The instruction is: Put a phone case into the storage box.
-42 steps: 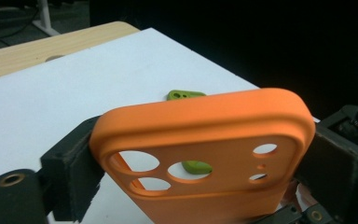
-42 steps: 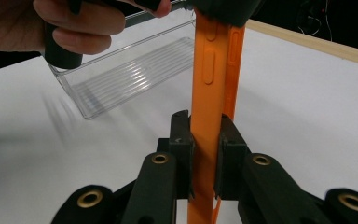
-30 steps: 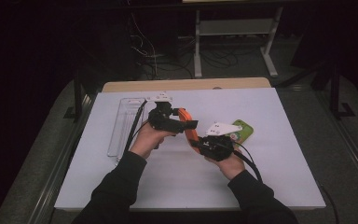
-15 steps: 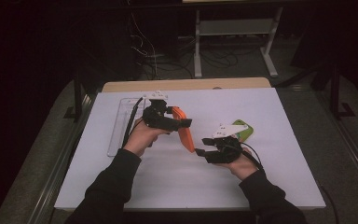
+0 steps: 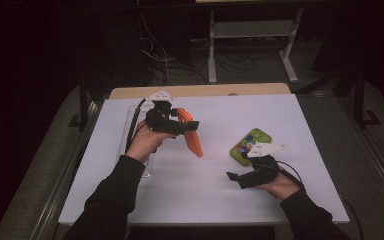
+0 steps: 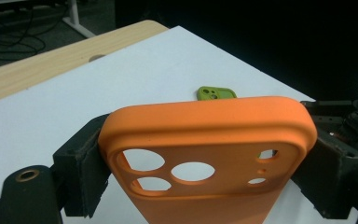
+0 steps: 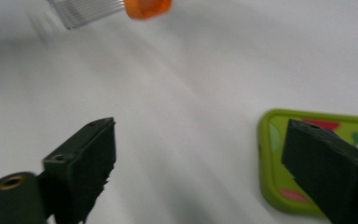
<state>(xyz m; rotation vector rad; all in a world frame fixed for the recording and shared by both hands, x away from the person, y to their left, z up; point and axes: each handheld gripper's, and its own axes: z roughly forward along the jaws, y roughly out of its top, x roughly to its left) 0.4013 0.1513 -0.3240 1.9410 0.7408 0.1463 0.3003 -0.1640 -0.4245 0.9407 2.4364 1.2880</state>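
While the high view looked down on the white worktop (image 5: pixel 200 200), the left claw (image 5: pixel 190 125) was raised above it, pinching the orange phone case (image 5: pixel 192 137). Case hung tilted down from the claw tips, lower end near the worktop; contact could not be told. Clear plastic tray (image 5: pixel 130 125) lay just behind and under that hand. Right claw (image 5: pixel 235 177) sat low over the worktop near the person's edge, well apart from the left one. Green phone case (image 5: pixel 245 145) lay flat just beyond the right claw's body, partly under its grey plate, not between the tips.

Left gripper view: left claw (image 6: pixel 200 163) was clamped across the orange phone case (image 6: pixel 205 140), one black pad on each long edge, camera cut-outs facing the lens. Green phone case (image 6: pixel 216 92) peeked over the orange one's top edge, farther off on the worktop (image 6: pixel 98 84). Right gripper's body showed at the far right edge.

Right gripper view, blurred: right claw (image 7: pixel 205 158) was spread wide, having just been opening, with only bare worktop (image 7: pixel 182 93) between the pads. Green phone case (image 7: pixel 272 158) lay flat beside and behind the right-hand pad, outside the gap. Orange phone case (image 7: pixel 147 7) and the ribbed clear tray (image 7: pixel 86 11) sat far ahead of the tips at the top edge.
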